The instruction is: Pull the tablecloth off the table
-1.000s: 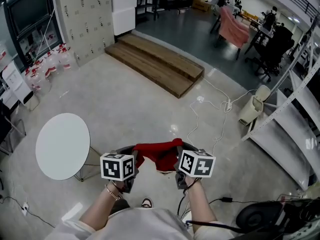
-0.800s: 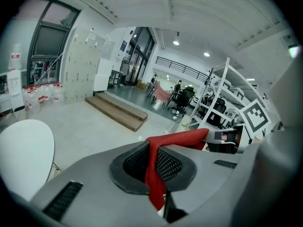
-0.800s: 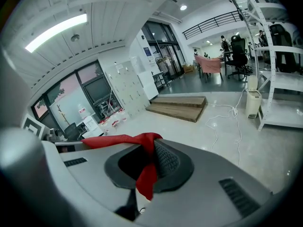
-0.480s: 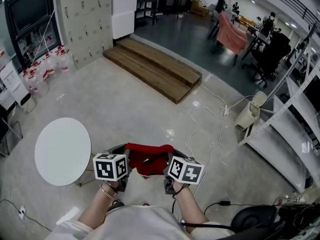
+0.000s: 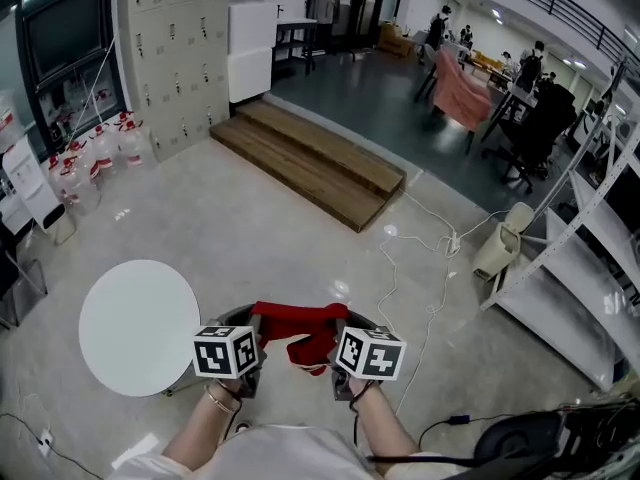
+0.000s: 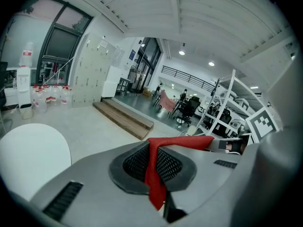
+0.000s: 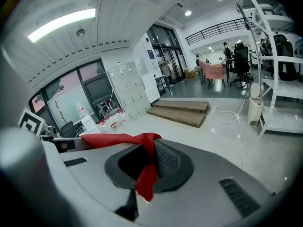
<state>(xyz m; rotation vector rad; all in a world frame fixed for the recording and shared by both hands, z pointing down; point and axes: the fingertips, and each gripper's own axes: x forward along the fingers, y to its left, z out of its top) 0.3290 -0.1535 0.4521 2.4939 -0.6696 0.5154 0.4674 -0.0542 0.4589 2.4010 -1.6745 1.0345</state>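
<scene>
Head view: I have both grippers low in front of me, close together, with the red fabric tablecloth (image 5: 298,325) strung between them. It hangs in the air above the pale polished floor (image 5: 300,238), bunched into a narrow band with a loose fold drooping in the middle. The round white table (image 5: 138,326) stands just to the left of the left gripper (image 5: 246,344), and the cloth is apart from its top, touching none of it.

In the left gripper view I see the jaws pressed together on a strip of the red cloth. The strip runs down between the black ribbed pads (image 6: 170,163), its tail pokes out below them, and the rest leads off to the right towards the other gripper.

The right gripper view shows the same from the other end. The right gripper (image 5: 344,352) is clamped on a fold of the cloth, a red tail dangles beneath its pads, and the band stretches away to the left.

Further off on the floor lie a low brown wooden step platform (image 5: 312,156) and a white trailing cable (image 5: 432,230). Grey metal lockers (image 5: 170,43) line the wall at the upper left.
</scene>
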